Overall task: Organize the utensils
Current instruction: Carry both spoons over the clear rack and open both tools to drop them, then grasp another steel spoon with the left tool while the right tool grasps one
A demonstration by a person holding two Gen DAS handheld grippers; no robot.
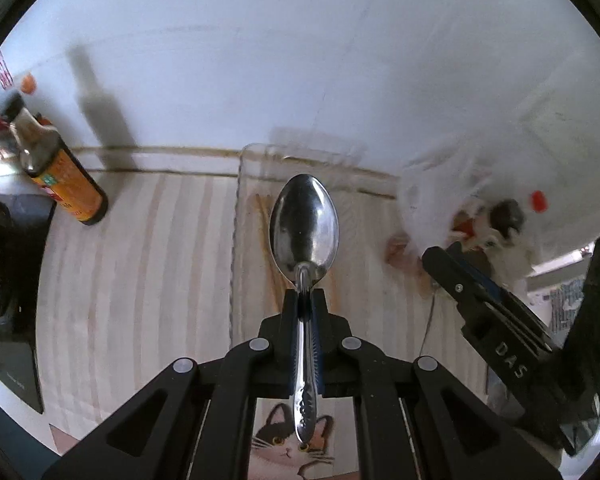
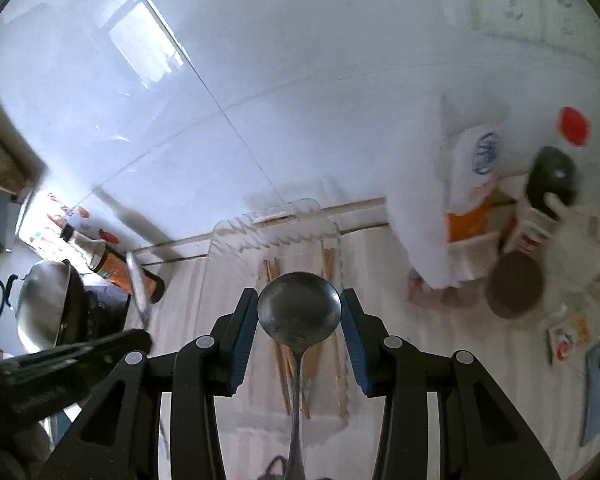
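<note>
Above the bench's back edge, we carry two spoons: left claw (image 1: 305,294) clamped on the oval spoon (image 1: 304,228), right claw (image 2: 299,312) pinching the round spoon (image 2: 299,312). Next, we lower both into the clear tray (image 2: 228,236).

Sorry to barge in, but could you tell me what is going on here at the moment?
A person is sorting utensils with hand-held tongs, one in each hand. The left tongs are shut on the handle of an oval spoon, bowl pointing forward. The right tongs grip a round spoon by the sides of its bowl. Both are held above a clear tray on the striped counter, with chopsticks already inside it. Neither spoon is in the tray yet.
</note>
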